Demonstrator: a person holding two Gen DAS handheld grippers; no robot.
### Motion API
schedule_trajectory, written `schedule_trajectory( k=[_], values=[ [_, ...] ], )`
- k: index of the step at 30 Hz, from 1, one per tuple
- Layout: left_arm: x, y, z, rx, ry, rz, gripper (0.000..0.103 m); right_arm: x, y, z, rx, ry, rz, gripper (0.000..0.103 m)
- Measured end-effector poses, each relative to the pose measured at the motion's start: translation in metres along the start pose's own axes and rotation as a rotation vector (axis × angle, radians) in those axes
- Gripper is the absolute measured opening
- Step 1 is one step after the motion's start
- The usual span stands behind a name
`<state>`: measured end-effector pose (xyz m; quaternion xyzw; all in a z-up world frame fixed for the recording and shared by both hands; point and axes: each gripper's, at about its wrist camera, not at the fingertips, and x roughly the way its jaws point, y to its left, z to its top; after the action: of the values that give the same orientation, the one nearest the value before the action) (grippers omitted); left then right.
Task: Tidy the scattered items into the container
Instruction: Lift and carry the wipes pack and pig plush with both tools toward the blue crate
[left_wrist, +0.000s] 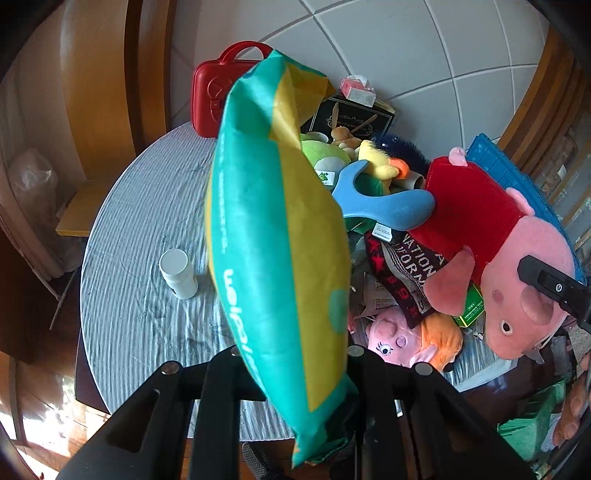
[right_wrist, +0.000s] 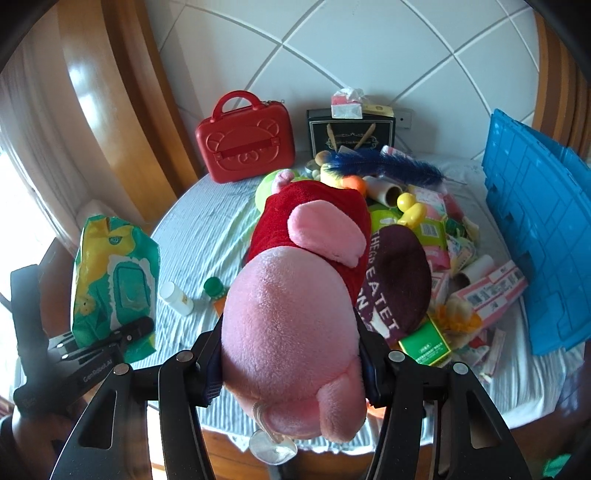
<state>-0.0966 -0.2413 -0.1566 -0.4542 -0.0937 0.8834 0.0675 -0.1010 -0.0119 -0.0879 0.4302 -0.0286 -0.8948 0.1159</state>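
My left gripper is shut on a green and yellow wet-wipes pack and holds it above the round table. The pack also shows at the left of the right wrist view, with the left gripper under it. My right gripper is shut on the head of a pink pig plush in a red dress, held above the pile; it also shows in the left wrist view. The blue crate stands at the table's right edge.
A heap of plush toys, boxes and a dark cap covers the table's right half. A red case and a black box stand at the back. A white bottle and a green-capped bottle are on the blue cloth at the left.
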Motion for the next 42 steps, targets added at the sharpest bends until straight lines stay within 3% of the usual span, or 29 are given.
schedule_trajectory(
  k=[8, 19, 31, 42],
  values=[
    [-0.038, -0.037, 0.022, 0.050, -0.062, 0.014, 0.018, -0.043, -0.024, 0.003, 0.017, -0.061, 0.000, 0.056],
    [-0.056, -0.113, 0.050, 0.065, -0.122, 0.060, 0.018, -0.078, -0.093, 0.026, 0.025, -0.130, 0.065, 0.056],
    [-0.044, -0.249, 0.089, 0.115, -0.177, 0.051, 0.018, -0.116, -0.207, 0.066, 0.012, -0.205, 0.124, 0.056],
    [-0.015, -0.383, 0.111, 0.217, -0.200, -0.028, 0.018, -0.153, -0.324, 0.088, 0.045, -0.248, 0.062, 0.056]
  ],
)
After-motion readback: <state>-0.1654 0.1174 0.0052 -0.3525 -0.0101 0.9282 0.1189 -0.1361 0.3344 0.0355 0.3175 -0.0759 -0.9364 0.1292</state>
